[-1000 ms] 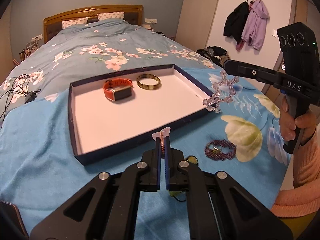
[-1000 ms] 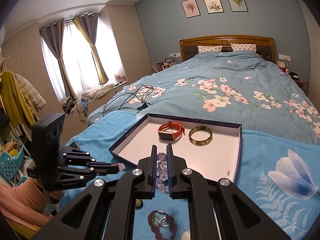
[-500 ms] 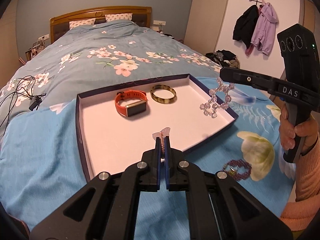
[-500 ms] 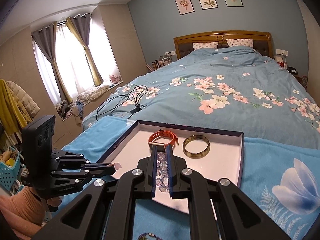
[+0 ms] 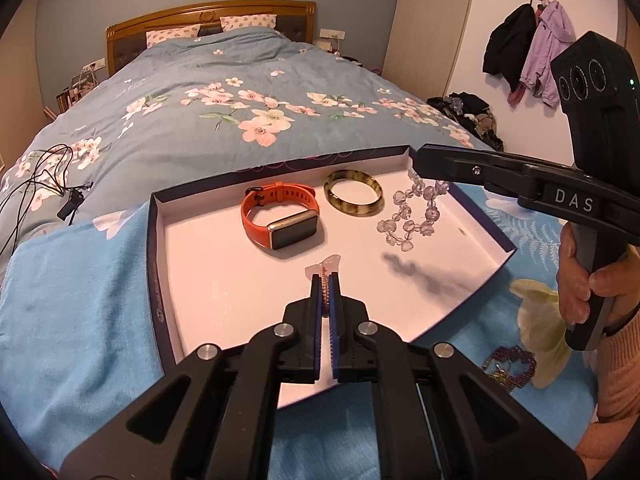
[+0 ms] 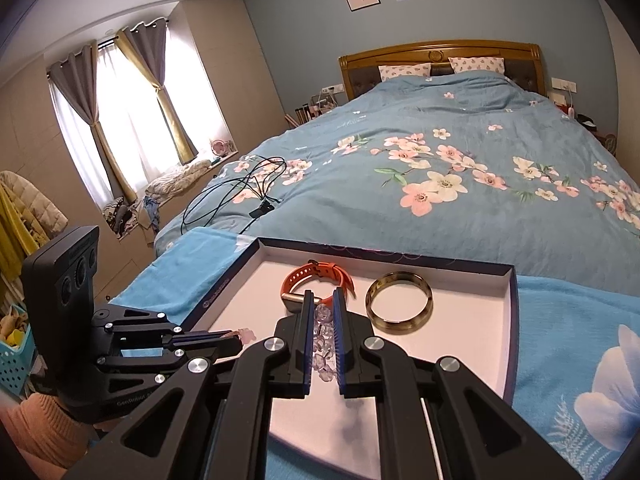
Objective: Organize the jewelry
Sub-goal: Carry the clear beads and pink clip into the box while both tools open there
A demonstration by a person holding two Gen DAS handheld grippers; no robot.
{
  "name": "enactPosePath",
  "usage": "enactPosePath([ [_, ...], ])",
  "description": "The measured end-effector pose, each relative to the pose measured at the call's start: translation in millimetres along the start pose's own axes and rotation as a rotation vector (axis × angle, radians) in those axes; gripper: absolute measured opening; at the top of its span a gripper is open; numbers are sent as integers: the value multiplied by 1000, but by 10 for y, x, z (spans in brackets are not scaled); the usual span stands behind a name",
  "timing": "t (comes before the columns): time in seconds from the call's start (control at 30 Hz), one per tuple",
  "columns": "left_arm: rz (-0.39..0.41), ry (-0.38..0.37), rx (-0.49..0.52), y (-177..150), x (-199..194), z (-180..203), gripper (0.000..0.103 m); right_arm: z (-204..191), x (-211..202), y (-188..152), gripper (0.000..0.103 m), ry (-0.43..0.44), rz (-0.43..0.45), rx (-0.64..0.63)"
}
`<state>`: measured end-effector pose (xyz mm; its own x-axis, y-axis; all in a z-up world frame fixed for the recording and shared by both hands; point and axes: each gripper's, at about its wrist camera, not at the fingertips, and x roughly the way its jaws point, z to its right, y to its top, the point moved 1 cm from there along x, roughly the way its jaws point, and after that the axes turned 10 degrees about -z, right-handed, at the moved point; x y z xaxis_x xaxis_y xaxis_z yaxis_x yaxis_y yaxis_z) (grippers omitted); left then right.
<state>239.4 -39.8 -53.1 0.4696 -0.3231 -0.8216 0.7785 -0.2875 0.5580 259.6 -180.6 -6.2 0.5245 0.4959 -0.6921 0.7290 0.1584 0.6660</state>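
Observation:
A shallow dark-rimmed box lid (image 5: pixel 158 280) with a white floor lies on the bed; it also shows in the right wrist view (image 6: pixel 514 320). In it lie an orange smartwatch (image 5: pixel 280 220) and a mottled bangle (image 5: pixel 354 198). My right gripper (image 6: pixel 322 300) is shut on a clear bead bracelet (image 5: pixel 414 216), which hangs over the box's right part, above the floor. My left gripper (image 5: pixel 326 280) is shut on a thin pink chain with a small pink charm (image 5: pixel 324 266), over the box's near middle.
A dark purple bead bracelet (image 5: pixel 508 366) lies on the blue blanket right of the box. Black cables (image 5: pixel 44 184) lie on the floral quilt at the left. A wooden headboard (image 5: pixel 208 20) stands at the far end of the bed.
Both grippers have moved forward over the box. The clear bead bracelet went from outside the box's right rim to above its floor near the bangle.

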Motion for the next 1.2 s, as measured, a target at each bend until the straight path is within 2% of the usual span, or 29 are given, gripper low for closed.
enactPosePath([
  [0.23, -19, 11, -6, 94, 141, -50, 3, 35, 152, 77, 7, 3, -10, 14],
  [0.83, -97, 29, -32, 253, 541, -165, 3, 352, 434, -26, 8, -76, -122, 74],
  [1.03, -102, 23, -47, 300, 611, -204, 4, 425, 477, -52, 11, -100, -138, 93],
  [1.17, -97, 28, -46, 304, 613, -198, 10, 441, 436, -45, 24, -110, -122, 103],
  [1.2, -91, 33, -49, 305, 608, -199, 11, 439, 416, -45, 25, -113, -117, 104],
])
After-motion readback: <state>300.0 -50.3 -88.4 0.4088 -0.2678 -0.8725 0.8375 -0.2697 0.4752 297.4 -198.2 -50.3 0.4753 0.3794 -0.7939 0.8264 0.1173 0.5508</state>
